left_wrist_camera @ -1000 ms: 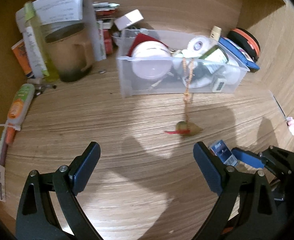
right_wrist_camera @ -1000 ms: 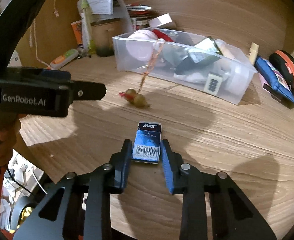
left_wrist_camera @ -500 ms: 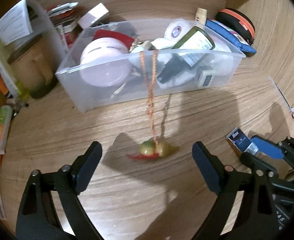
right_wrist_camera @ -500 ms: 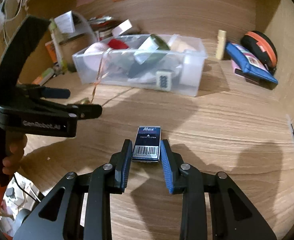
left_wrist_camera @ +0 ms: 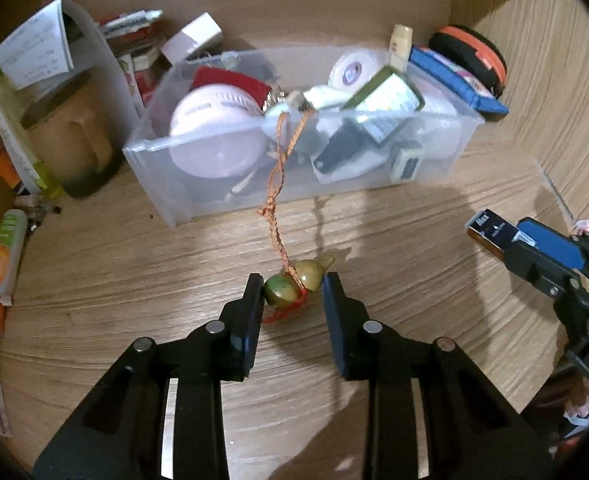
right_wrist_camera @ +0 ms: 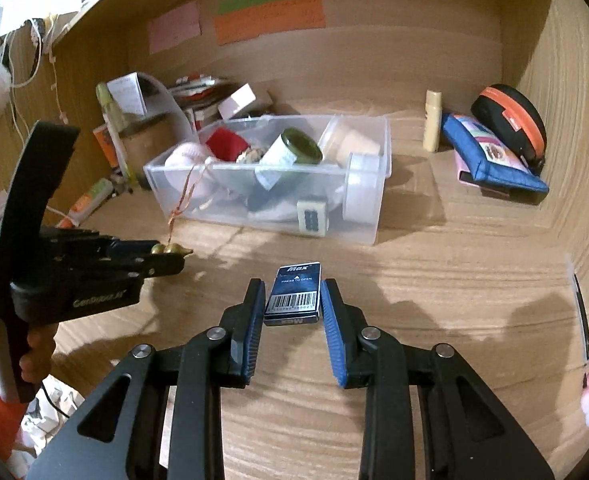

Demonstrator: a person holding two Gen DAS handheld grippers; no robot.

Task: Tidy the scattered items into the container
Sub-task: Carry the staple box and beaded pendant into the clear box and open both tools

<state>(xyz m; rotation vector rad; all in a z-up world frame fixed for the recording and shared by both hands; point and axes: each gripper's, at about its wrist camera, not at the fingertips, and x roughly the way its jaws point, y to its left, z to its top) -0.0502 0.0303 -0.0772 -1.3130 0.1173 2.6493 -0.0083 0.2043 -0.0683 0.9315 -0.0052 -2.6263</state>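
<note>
A clear plastic bin (left_wrist_camera: 154, 152) (right_wrist_camera: 378, 200) holds several items. An orange cord (left_wrist_camera: 276, 184) hangs over its front wall down to a green and yellow gourd charm (left_wrist_camera: 294, 284) (right_wrist_camera: 172, 249) on the wooden desk. My left gripper (left_wrist_camera: 292, 284) (right_wrist_camera: 166, 260) is closing on that charm, with a pad touching it on each side. My right gripper (right_wrist_camera: 292, 292) is shut on a small blue Max staple box (right_wrist_camera: 294, 296) (left_wrist_camera: 490, 230) and holds it a little above the desk, right of the charm.
A brown mug (left_wrist_camera: 74, 148), papers and an orange-green tube (left_wrist_camera: 6, 248) crowd the left. A blue pouch (right_wrist_camera: 490, 152), a black-orange case (right_wrist_camera: 510, 120) and a cream stick (right_wrist_camera: 432, 120) lie back right. Wooden walls close in behind and to the right. A hand (right_wrist_camera: 34, 352) holds the left gripper.
My left gripper moved up to the gourd charm and its wide jaws drew in around it. My right gripper rose a little and rolled, still holding the blue box.
</note>
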